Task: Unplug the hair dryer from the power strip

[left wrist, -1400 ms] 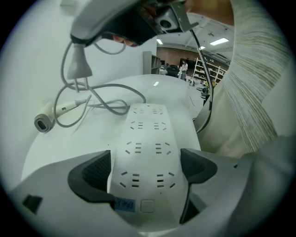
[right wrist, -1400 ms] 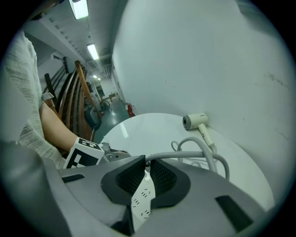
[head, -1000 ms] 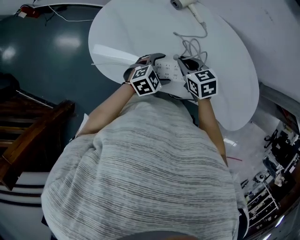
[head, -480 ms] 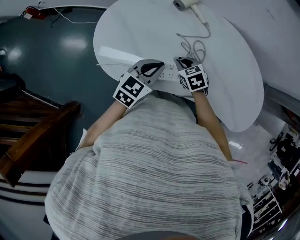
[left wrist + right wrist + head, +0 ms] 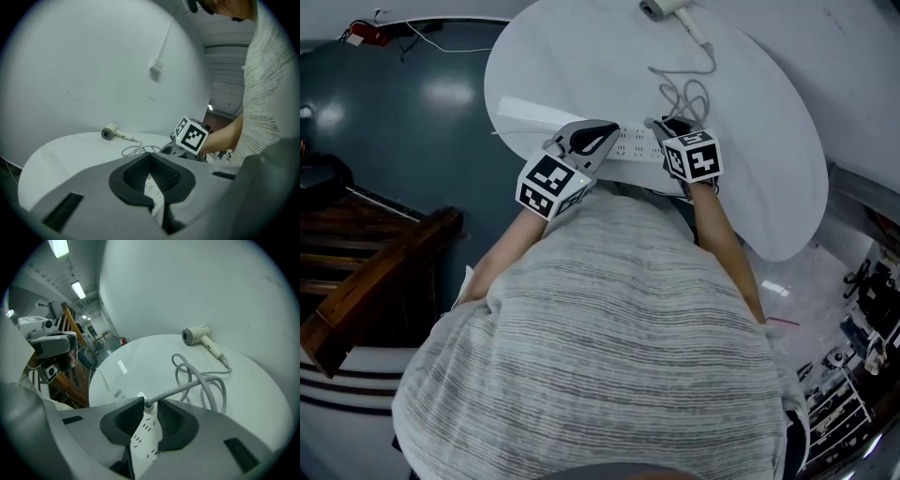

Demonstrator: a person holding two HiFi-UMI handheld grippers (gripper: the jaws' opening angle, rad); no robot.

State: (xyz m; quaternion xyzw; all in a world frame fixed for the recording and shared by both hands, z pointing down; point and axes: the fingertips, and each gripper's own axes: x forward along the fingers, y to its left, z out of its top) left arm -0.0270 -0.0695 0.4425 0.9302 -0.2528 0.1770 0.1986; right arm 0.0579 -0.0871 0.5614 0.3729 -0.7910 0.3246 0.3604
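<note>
- White slotted plastic power strip is seen lying crosswise at the near edge of the white round table, just in front of the person.
- A small white round plug is seated in the strip's right end. From it a grey rubber cord runs away across the table, is gathered in a loose coil, and ends at the handle of the hair dryer.
- The white and beige hair dryer is laid on its side at the far edge of the table, well apart from the strip.
- Right gripper: pointed steeply down. Its black ribbed pads are brought in against the plug from both sides, so the plug looks clamped between the tips. The strip is seen in the gap below them.
- Left gripper: the jaws are pressed together at the tips and nothing is held. It is raised over the strip's left end, with a sliver of the strip visible under the closed pads.
- A black-and-white marker cube is carried on each gripper, left and right.
- A grey striped knit shirt fills the lower head view. To its left are a dark teal glossy floor and brown wooden furniture.
</note>
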